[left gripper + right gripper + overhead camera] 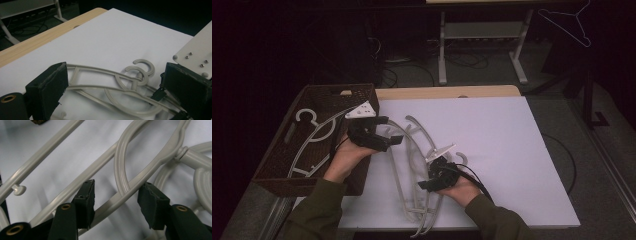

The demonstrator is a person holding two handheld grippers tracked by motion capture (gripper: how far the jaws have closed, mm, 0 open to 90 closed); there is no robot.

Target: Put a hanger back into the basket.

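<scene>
Several pale grey plastic hangers point(408, 162) lie overlapping on the white sheet point(497, 140). My left gripper point(391, 131) hovers over their far ends, open; in the left gripper view its jaws point(116, 73) stand wide apart with the hangers point(112, 87) and their hooks point(141, 70) lying below. My right gripper point(422, 184) is low over the pile near the hooks. In the right gripper view it point(118, 191) is open, its jaws on either side of one hanger's curved bar point(130, 187) without pinching it.
A brown wicker basket point(337, 90) stands at the table's left with a white hanger point(312, 135) in it. The right gripper's pale plate point(196, 53) shows at the right of the left gripper view. A thin wire hanger point(568, 22) hangs at the far right. The wooden table edge point(452, 92) runs behind the sheet.
</scene>
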